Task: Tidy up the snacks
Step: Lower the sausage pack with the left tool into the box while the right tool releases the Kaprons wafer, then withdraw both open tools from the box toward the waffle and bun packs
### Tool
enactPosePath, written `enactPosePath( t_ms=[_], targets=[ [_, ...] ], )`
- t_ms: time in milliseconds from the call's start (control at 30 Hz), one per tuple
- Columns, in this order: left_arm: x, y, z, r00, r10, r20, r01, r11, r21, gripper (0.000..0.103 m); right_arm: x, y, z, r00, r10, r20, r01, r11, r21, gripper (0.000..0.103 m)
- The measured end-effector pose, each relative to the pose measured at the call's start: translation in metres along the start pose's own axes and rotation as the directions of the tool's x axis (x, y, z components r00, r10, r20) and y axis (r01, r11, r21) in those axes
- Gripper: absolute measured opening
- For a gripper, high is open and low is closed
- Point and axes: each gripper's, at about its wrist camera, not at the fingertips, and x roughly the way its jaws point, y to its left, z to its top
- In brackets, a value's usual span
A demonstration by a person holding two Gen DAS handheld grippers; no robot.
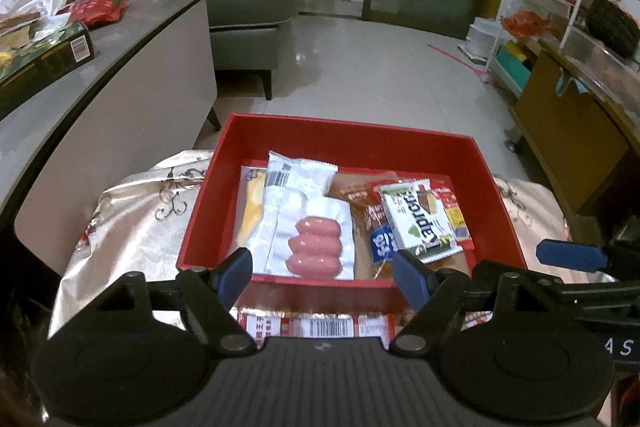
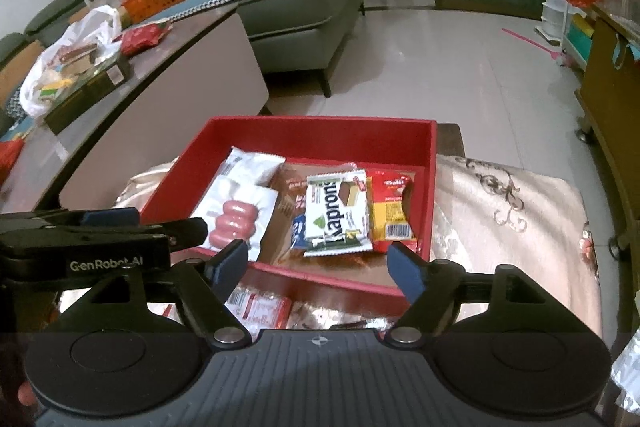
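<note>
My matt red cardboard box (image 1: 496, 187) sat on a shiny satin embroidered cloth (image 1: 140, 223). Inside lay a glossy clear plastic sausage pack (image 1: 316, 243) and a slick white-green wafer wrapper (image 1: 420, 223). My tongs' blue pads (image 1: 236, 275) looked rubbery.

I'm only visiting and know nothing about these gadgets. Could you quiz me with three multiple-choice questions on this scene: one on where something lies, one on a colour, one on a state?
1. Where does the sausage pack lie?
A. in the box
B. on the sofa
C. on the floor

2. What colour is the box?
A. blue
B. red
C. green

3. How does the right gripper stand?
A. clamped on a packet
B. open, holding nothing
C. shut

Answers: 1 A, it rests among the other packets inside the walls; 2 B, walls and floor are red; 3 B, its blue pads stand apart with nothing between them.
</note>
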Motion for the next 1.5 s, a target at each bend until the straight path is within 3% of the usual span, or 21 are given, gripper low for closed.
enactPosePath(
  t_ms=[1067, 1500],
  targets=[
    [-0.035, -0.006, -0.052, 0.999, -0.016, -0.046, 0.018, 0.999, 0.041, 0.071, -0.038, 0.001, -0.054, 0.998, -0.018, -0.066, 0.019, 1.000, 0.011, 0.091],
    [-0.036, -0.008, -0.086, 0.992, -0.020, -0.125, 0.030, 0.996, 0.082, 0.071, -0.054, -0.007, -0.077, 0.994, -0.037, -0.102, 0.039, 0.999, 0.020, 0.093]
  ],
)
